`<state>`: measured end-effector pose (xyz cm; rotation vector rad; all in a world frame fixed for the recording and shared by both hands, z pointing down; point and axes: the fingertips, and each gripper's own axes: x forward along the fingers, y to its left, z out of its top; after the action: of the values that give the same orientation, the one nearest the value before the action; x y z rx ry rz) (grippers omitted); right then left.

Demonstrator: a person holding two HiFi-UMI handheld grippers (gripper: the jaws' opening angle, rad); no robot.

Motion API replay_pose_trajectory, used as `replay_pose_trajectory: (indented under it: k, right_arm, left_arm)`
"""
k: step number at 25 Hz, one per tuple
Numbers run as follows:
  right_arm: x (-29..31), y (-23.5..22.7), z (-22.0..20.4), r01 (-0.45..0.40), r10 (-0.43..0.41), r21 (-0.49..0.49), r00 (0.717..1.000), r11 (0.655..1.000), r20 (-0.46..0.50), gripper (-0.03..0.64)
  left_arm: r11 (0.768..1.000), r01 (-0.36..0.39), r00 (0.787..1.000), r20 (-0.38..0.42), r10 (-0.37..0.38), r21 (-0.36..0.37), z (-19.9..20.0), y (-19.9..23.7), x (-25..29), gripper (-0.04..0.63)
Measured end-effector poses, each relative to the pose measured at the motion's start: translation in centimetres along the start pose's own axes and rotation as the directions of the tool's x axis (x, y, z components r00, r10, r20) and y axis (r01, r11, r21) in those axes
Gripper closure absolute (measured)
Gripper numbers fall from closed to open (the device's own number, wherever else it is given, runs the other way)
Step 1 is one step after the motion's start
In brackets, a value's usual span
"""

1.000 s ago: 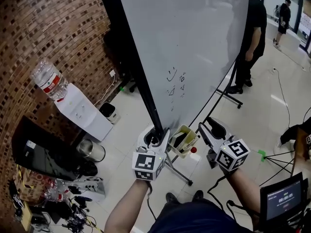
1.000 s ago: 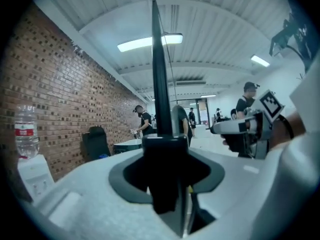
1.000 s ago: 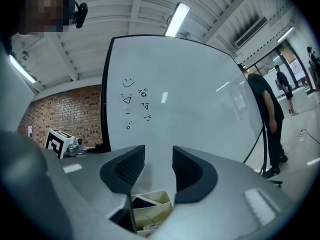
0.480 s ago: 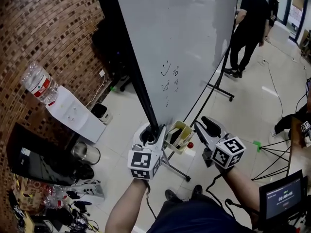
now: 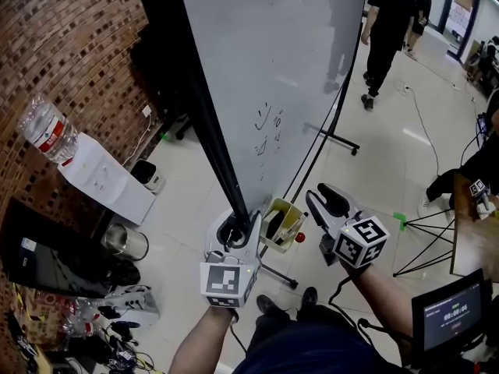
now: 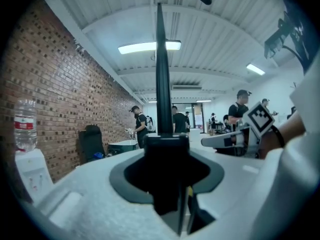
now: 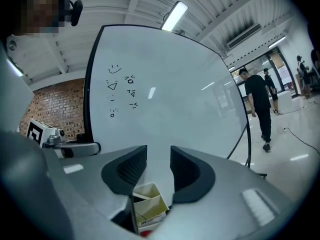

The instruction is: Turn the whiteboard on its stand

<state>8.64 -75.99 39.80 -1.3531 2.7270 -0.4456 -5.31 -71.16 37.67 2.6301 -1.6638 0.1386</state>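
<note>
We held the left gripper [image 5: 234, 228] clamped on the black edge frame [image 5: 204, 107] of the whiteboard [image 5: 273, 53], low down on its near edge. In the left gripper view the frame filled the gap between the jaws and hid their inner faces, so we could not make out the pads. The whiteboard stood upright on its stand [image 5: 337, 142], its white face turned toward our right, and its top ran out of the head view. Small marker scribbles [image 5: 267, 127] sat on the face near the gripped edge, too small to read. The right gripper [image 5: 331, 201] hung just in front of the white face, apart from it, jaws parted with only air between them; they had just been closing a little. A yellowish box [image 5: 279, 223] sat at the whiteboard's lower edge between the two grippers, its contents hard to tell, with a small red thing [image 5: 299, 238] beside it. Only parts of the stand showed: a thin black bar along the whiteboard's far edge and a foot on the floor; the rest lay behind the board. A person in black [image 5: 386, 22] stood past the whiteboard's far edge, cut off at the top of the head view
</note>
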Motion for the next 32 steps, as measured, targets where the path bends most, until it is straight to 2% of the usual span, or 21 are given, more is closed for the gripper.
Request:
replay_pose_trajectory:
  k: [4, 11, 14, 18, 25, 32]
  right_arm:
    - [-1.5, 1.1, -0.1, -0.016, 0.016, -0.026, 1.000, 1.000, -0.004, 0.479]
    - [-4.0, 2.3, -0.2, -0.154, 0.154, -0.002, 0.988, 0.988, 0.002, 0.479]
    - [-6.8, 2.6, -0.7, -0.187, 0.187, 0.005, 0.982, 0.982, 0.001, 0.479]
    - [-10.8, 2.5, -2.4, -0.170, 0.171, 0.031, 0.985, 0.985, -0.009, 0.482]
    - [-13.4, 3.8, -2.9, -0.146, 0.146, 0.056, 0.989, 0.988, 0.002, 0.489]
    - [-16.7, 5.4, -3.4, -0.094, 0.094, 0.043, 0.996, 0.995, -0.005, 0.491]
  left_arm:
    - [1.000, -0.007, 1.000, 0.002, 0.007, -0.009, -0.1, -0.5, -1.5, 0.431]
    - [0.999, -0.041, 0.999, 0.011, 0.041, -0.010, -0.2, -0.8, -3.7, 0.430]
    - [0.998, -0.069, 0.998, 0.009, 0.069, -0.004, -0.2, -0.9, -5.8, 0.431]
    - [0.997, -0.083, 0.997, 0.004, 0.083, -0.001, -0.8, -1.5, -9.0, 0.431]
    - [0.995, -0.099, 0.995, -0.007, 0.099, -0.008, -1.4, -1.7, -11.6, 0.431]
    - [0.995, -0.101, 0.995, -0.001, 0.101, -0.007, -0.9, -3.9, -12.3, 0.431]
